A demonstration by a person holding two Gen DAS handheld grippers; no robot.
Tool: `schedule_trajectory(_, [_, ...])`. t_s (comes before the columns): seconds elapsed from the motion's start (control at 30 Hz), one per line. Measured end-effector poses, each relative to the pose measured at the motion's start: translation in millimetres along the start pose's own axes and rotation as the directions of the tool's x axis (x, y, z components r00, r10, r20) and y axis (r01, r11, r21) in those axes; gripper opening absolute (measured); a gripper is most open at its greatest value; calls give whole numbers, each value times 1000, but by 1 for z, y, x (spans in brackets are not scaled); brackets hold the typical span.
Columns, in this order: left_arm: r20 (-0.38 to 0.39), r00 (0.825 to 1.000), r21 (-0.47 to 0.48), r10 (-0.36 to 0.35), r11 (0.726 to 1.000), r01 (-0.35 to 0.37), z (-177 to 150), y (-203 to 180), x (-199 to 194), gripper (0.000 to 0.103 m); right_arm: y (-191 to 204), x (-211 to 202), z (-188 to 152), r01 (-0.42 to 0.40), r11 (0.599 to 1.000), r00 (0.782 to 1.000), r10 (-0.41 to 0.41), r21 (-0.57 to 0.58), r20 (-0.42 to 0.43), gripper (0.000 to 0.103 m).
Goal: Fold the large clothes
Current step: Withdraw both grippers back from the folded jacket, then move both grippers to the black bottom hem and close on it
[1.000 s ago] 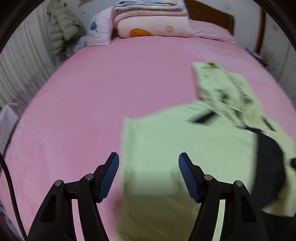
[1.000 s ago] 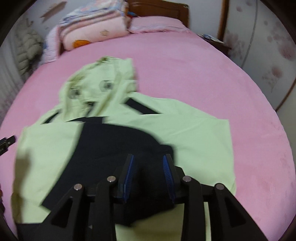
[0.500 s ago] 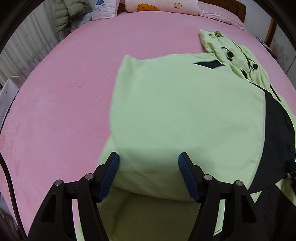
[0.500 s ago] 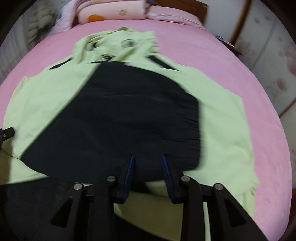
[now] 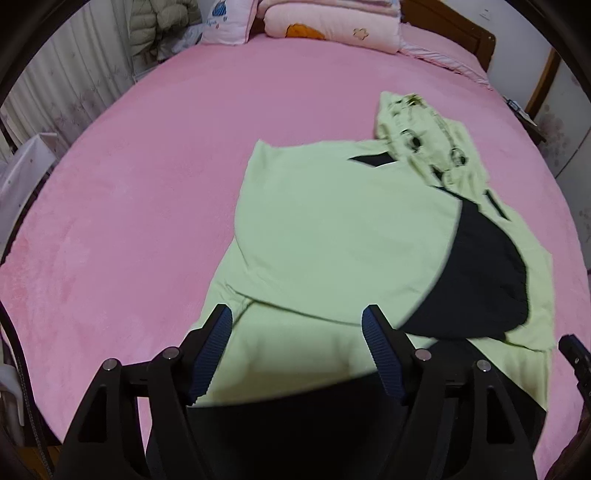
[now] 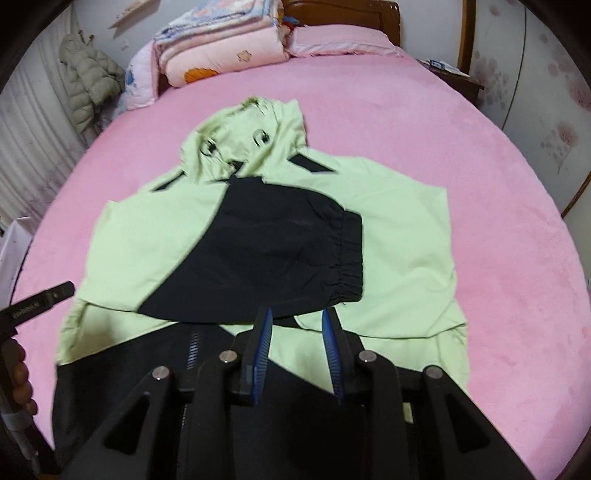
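Note:
A light-green hooded jacket with black sleeve ends and a black hem lies flat on the pink bed. Both sleeves are folded in over the body. The hood points toward the headboard. A black sleeve cuff lies across the chest. My left gripper is open and empty above the jacket's lower left part. My right gripper hovers just below the black cuff, jaws narrowly apart and holding nothing. The left gripper's tip shows at the left edge of the right wrist view.
Folded pink quilts and a pillow are stacked at the wooden headboard. A puffy grey coat hangs by the curtains on the left. A white box stands beside the bed's left edge.
The right gripper let the black cuff drop onto the chest and pulled back toward the hem. The left gripper also drew back from the folded left sleeve. Both sleeves now lie flat.

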State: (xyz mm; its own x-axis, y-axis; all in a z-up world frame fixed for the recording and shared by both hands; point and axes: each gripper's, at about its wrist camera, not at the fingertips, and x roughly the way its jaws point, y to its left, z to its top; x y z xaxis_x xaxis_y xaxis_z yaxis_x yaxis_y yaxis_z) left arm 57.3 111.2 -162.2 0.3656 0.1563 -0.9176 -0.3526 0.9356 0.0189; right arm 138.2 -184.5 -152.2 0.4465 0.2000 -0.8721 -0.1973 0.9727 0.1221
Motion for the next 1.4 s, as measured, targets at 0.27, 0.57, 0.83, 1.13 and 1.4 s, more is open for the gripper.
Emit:
schedule_trajectory(0.27, [60, 997, -8, -50, 999, 51, -14, -14, -104, 84, -2, -71, 13, -51, 997, 999, 52, -56, 10, 28])
schedule_trajectory(0.57, [82, 995, 30, -50, 998, 48, -32, -13, -182, 84, -14, -130, 3, -66, 996, 998, 68, -66, 21, 28])
schedule_trajectory(0.83, [113, 993, 83, -42, 996, 33, -63, 24, -210, 84, -17, -177, -30, -28, 1000, 996, 29, -14, 89, 28])
schedule_trajectory(1.13, [-13, 996, 102, -92, 990, 93, -119, 92, -164, 84, -27, -174, -107, 5, 991, 1000, -6, 131, 9, 28])
schedule_trajectory(1.4, [-83, 984, 37, -160, 986, 164, -172, 149, -104, 84, -40, -152, -178, 81, 980, 996, -76, 183, -38, 28])
